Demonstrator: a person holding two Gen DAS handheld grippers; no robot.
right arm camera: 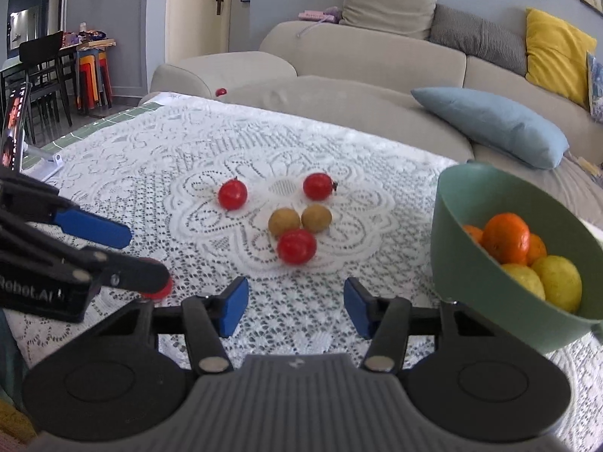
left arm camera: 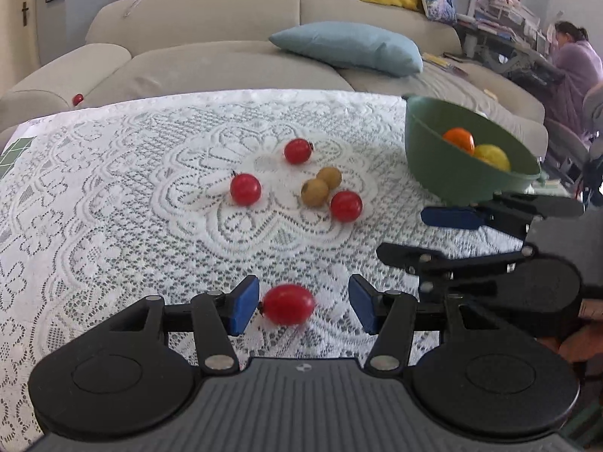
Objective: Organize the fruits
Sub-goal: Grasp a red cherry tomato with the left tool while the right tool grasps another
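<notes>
Fruit scattered on the lace cloth and heaped in a green bowl

A red tomato (left arm camera: 288,304) lies low in the left wrist frame, slightly blurred; three more round red tomatoes (left arm camera: 245,188) sit at mid-frame around two small brown fruits (left arm camera: 314,192) that touch each other, one tomato touching the nearer brown fruit. At the right of the right wrist frame, a tilted green bowl (right arm camera: 452,222) holds oranges (right arm camera: 506,238) above yellow lemons (right arm camera: 557,282).
</notes>
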